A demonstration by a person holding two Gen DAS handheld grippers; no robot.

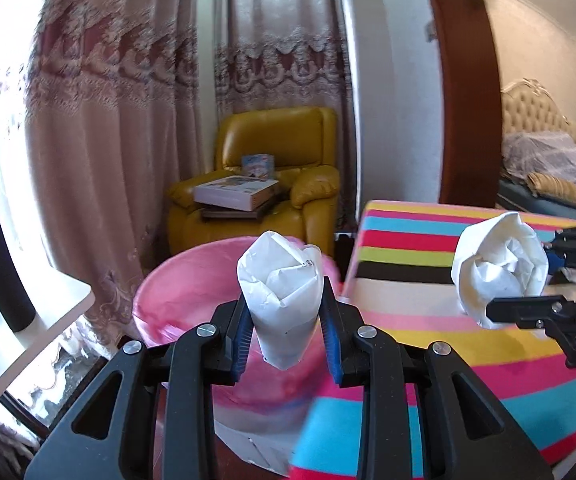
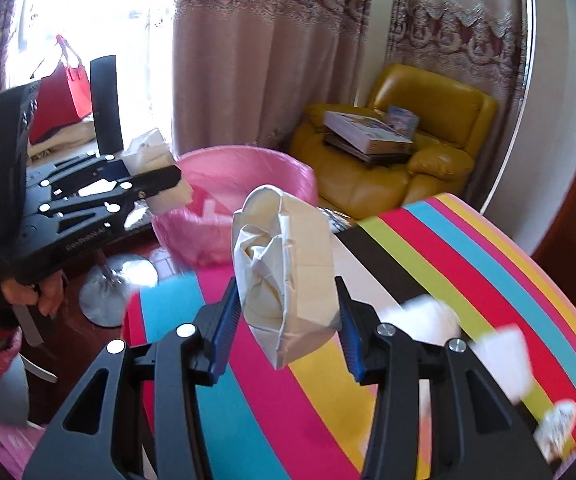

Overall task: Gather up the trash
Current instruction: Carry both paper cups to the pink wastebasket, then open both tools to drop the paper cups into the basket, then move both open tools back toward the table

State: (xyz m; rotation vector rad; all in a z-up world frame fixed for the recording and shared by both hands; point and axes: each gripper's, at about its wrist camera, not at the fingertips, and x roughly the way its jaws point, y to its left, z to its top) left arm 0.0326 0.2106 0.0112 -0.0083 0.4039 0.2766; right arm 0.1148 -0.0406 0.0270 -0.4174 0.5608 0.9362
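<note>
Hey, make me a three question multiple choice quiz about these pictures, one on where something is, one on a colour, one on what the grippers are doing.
1. Where do the boxes lie?
A. on the yellow armchair
B. on the striped table
C. in the bin

2. What colour is the liner of the bin?
A. black
B. pink
C. yellow

3. What are the grippers doing?
A. both empty
B. only one holds paper
C. each holds crumpled paper

Answers:
1. A, they are stacked on its seat.
2. B, the bag over its rim is pink.
3. C, the left gripper clamps one paper wad, and the right gripper clamps another wad.
</note>
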